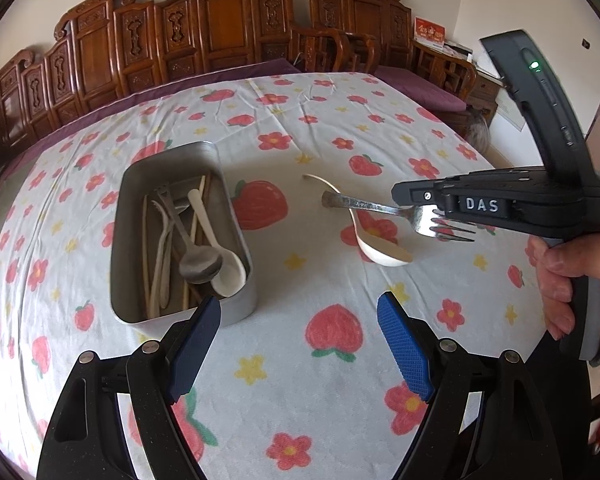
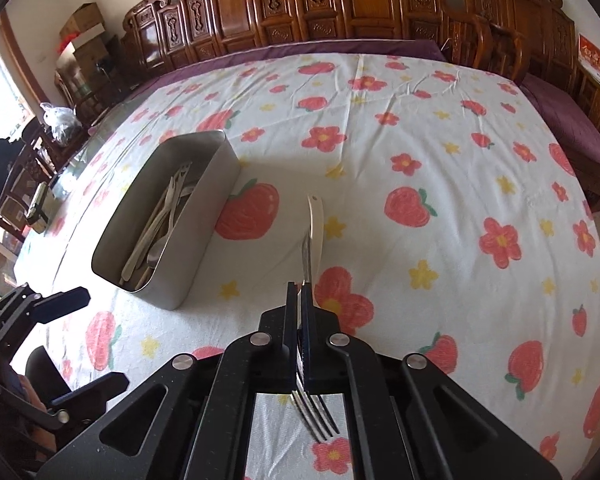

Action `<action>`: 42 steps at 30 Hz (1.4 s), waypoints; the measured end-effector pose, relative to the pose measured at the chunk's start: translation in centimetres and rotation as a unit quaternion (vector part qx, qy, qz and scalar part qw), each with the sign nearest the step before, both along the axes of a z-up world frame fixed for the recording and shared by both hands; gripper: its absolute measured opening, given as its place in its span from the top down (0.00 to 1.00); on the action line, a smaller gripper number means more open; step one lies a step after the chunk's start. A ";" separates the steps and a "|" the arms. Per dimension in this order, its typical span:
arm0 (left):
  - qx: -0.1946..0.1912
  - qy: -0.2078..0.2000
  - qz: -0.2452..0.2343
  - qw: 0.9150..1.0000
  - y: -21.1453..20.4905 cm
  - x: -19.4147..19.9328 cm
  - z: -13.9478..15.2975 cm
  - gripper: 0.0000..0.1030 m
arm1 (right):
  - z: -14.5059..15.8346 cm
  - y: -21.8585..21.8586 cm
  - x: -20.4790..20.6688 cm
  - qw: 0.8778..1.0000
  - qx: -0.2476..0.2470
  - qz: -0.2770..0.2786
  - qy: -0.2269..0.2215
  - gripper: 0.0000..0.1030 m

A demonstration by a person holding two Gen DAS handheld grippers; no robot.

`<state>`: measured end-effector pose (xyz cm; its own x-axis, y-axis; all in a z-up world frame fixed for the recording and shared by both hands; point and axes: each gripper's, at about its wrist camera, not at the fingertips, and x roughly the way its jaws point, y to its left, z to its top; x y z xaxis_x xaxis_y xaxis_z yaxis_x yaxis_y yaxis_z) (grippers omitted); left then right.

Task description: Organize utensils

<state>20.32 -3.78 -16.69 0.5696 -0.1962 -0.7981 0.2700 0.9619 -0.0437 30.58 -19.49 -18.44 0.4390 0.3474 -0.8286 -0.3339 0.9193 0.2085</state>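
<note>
My right gripper (image 1: 424, 202) (image 2: 300, 292) is shut on a metal fork (image 1: 364, 204) (image 2: 306, 256) and holds it above the cloth, handle pointing away, tines (image 2: 316, 416) back toward the camera. A white spoon (image 1: 374, 240) (image 2: 317, 216) lies on the cloth under the fork. A metal tin (image 1: 236, 248) (image 2: 204, 216) to the left holds several utensils, among them a metal spoon (image 1: 198, 266) and a white spoon (image 1: 228, 276). My left gripper (image 1: 298, 344) is open and empty, low, near the tin's front corner; its fingers (image 2: 60, 300) show at the left of the right wrist view.
The table carries a white cloth with strawberries and flowers (image 1: 332, 380) (image 2: 440, 140). Carved wooden chairs (image 1: 220, 28) (image 2: 360, 4) stand along the far side. A hand (image 1: 572, 280) grips the right gripper's handle.
</note>
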 end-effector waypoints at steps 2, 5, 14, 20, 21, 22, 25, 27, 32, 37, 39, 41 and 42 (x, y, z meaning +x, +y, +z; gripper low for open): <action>-0.002 0.005 0.000 1.000 -0.5 0.5 -0.2 0.25 | 0.3 -0.5 -0.2 1.000 0.005 -0.001 -0.004 0.98; -0.004 0.010 0.003 1.000 -1.2 1.3 -0.4 0.25 | 1.0 -1.3 -0.4 1.000 0.010 0.000 -0.013 0.99; -0.009 0.037 0.009 0.999 -3.7 4.0 -2.0 0.25 | 0.4 -4.5 -0.2 1.000 0.000 0.003 -0.017 1.00; -0.004 0.049 0.017 0.999 -4.1 4.1 -3.1 0.25 | -1.8 -5.1 -1.4 1.000 -0.002 0.024 -0.012 0.99; -0.003 0.050 0.016 0.999 -4.1 4.1 -3.2 0.25 | -2.0 -5.0 -1.6 1.000 -0.003 0.027 -0.014 0.98; -0.001 0.050 0.016 0.999 -4.1 4.0 -3.3 0.25 | -2.3 -4.8 -1.7 0.999 -0.005 0.031 -0.013 0.96; 0.002 0.051 0.019 0.999 -3.8 3.8 -3.3 0.25 | -2.9 -4.2 -1.6 0.999 -0.010 0.044 -0.012 0.76; 0.004 0.052 0.021 0.998 -3.6 3.7 -3.4 0.25 | -3.1 -3.6 -1.4 0.998 -0.016 0.053 -0.016 0.59; 0.003 0.054 0.025 0.998 -3.2 3.6 -3.4 0.25 | -3.9 -1.6 -0.1 0.995 -0.052 0.083 -0.012 0.55; 0.000 0.051 0.024 0.998 -2.8 3.5 -3.0 0.25 | -4.9 -0.3 1.4 0.988 -0.104 0.114 0.004 0.58; 0.000 0.050 0.021 0.999 -2.7 3.4 -2.9 0.25 | -4.9 -0.4 1.9 0.988 -0.107 0.115 0.005 0.58; -0.001 0.049 0.018 0.999 -2.7 3.3 -2.8 0.25 | -5.0 -0.3 2.2 0.986 -0.118 0.117 0.009 0.58; -0.001 0.049 0.018 0.999 -2.6 3.3 -2.8 0.25 | -5.1 -0.1 2.4 0.985 -0.123 0.122 0.014 0.57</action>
